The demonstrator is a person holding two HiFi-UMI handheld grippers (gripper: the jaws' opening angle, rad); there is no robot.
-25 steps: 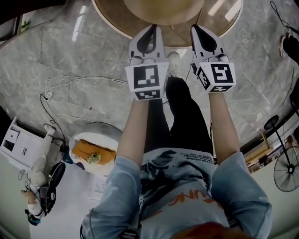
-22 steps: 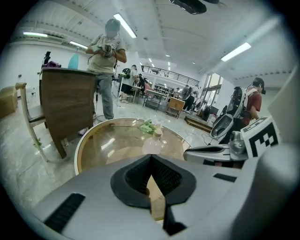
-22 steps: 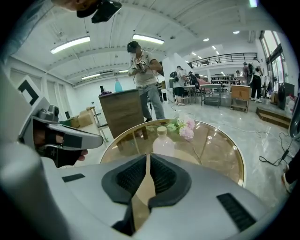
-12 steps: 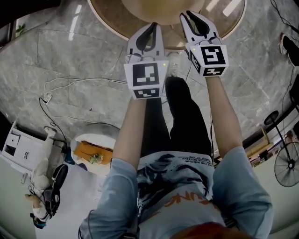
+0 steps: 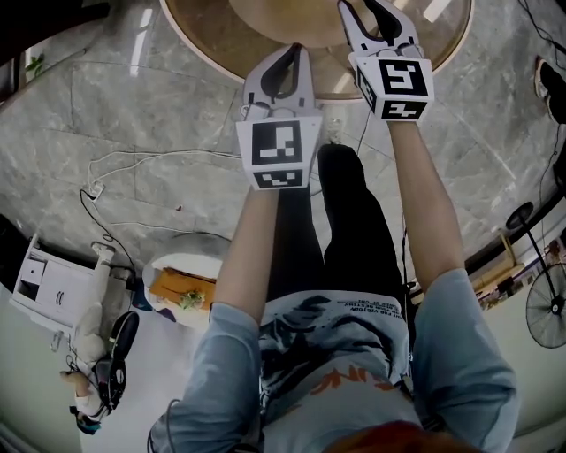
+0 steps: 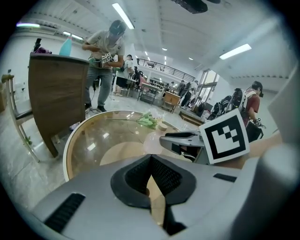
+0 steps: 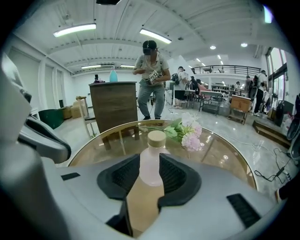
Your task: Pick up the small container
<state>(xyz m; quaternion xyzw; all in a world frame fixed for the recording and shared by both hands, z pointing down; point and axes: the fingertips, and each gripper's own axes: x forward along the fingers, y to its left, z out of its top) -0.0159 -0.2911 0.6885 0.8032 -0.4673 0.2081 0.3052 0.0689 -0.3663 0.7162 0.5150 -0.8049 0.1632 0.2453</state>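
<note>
The small container (image 7: 156, 140), a frosted bottle with a tan cap, stands upright on the round glass table (image 7: 225, 145). In the right gripper view it shows through the gap of my right gripper (image 7: 149, 160), whose jaws are opening; the pads stand on either side of it without pressing. In the head view the right gripper (image 5: 376, 11) reaches out over the table (image 5: 203, 35) and hides the bottle. My left gripper (image 5: 287, 55) hangs at the table's near edge. Its jaws (image 6: 150, 159) meet with nothing between them. From the left gripper view, the right gripper (image 6: 180, 140) lies ahead to the right.
Pink flowers (image 7: 190, 131) with green leaves lie just beyond the bottle. A wooden cabinet (image 7: 115, 105) and a standing person (image 7: 151, 79) are behind the table. On the floor lie cables (image 5: 133, 159), a plate of food (image 5: 181, 287) and a fan (image 5: 546, 310).
My right gripper has moved forward over the table and its jaws have parted. The left gripper has stayed almost in place.
</note>
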